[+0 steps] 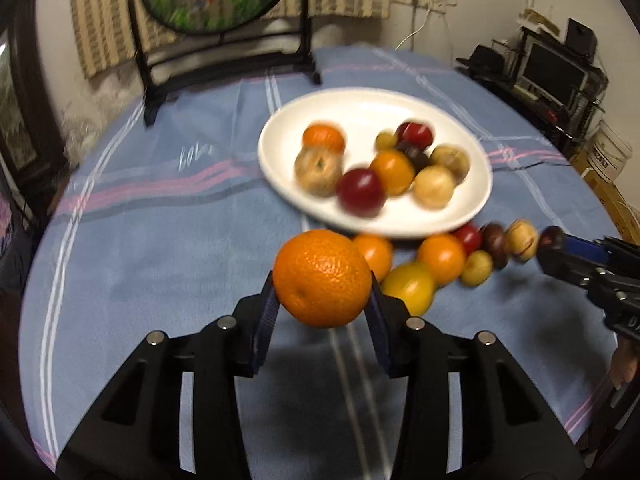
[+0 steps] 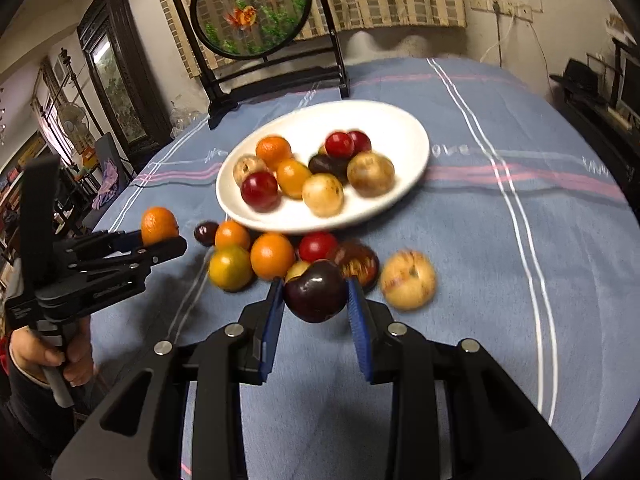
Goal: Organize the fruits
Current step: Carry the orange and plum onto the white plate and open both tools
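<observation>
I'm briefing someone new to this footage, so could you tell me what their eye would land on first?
Each gripper grips a fruit above the blue cloth: the left gripper clamps an orange, the right gripper a dark plum. Behind them sits a white plate of mixed fruit, with loose fruit clustered along its near rim.

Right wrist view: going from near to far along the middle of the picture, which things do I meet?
Right gripper shut on the dark plum → loose fruits on the blue cloth, such as an orange → white plate of fruit → round framed picture on its stand.
</observation>
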A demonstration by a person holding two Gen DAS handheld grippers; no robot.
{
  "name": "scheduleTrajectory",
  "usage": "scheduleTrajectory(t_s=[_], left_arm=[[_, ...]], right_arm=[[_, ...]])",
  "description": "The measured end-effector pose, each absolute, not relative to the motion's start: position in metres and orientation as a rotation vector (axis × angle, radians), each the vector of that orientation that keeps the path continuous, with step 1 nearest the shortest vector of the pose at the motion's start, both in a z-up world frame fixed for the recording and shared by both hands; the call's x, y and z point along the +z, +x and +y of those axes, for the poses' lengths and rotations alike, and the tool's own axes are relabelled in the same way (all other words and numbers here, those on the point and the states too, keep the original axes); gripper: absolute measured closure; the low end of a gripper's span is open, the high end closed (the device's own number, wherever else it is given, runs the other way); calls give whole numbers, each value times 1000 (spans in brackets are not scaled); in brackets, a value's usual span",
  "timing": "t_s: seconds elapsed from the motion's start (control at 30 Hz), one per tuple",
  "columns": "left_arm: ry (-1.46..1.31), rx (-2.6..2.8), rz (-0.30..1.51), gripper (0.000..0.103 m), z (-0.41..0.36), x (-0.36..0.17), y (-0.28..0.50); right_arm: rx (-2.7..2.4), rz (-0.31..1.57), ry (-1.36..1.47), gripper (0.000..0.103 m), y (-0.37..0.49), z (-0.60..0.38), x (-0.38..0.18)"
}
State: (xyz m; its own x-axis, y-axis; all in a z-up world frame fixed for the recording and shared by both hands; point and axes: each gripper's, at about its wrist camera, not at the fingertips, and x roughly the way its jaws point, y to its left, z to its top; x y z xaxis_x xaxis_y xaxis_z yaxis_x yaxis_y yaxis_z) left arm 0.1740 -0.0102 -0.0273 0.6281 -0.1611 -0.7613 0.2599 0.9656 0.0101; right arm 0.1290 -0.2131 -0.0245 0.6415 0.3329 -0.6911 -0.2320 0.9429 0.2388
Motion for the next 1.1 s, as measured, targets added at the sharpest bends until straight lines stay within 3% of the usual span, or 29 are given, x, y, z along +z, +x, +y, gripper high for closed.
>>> scheduleTrajectory(t_s=[0.27, 0.73, 0.77, 0.8, 0.83, 0.87, 1.1], left_arm=[[102, -270, 849, 61, -40, -4, 229], [84, -197, 937, 58, -55, -31, 304], [90, -195, 931, 56, -55, -32, 305], [87, -200, 923, 47, -56, -32, 305], [86, -191, 916, 34, -56, -31, 304], [89, -179, 908, 31, -57, -30, 303], [118, -201, 802, 15, -61, -16, 275]], right_arm=[[338, 755, 129, 70, 193, -198, 3], [309, 840, 109, 70, 298, -180, -22], [319, 851, 113, 66, 300, -179, -23], [327, 850, 124, 61, 300, -179, -23], [326, 841, 151, 45, 298, -181, -21], [323, 823, 177, 39, 296, -183, -19], [329, 798, 226, 39, 269, -197, -12]])
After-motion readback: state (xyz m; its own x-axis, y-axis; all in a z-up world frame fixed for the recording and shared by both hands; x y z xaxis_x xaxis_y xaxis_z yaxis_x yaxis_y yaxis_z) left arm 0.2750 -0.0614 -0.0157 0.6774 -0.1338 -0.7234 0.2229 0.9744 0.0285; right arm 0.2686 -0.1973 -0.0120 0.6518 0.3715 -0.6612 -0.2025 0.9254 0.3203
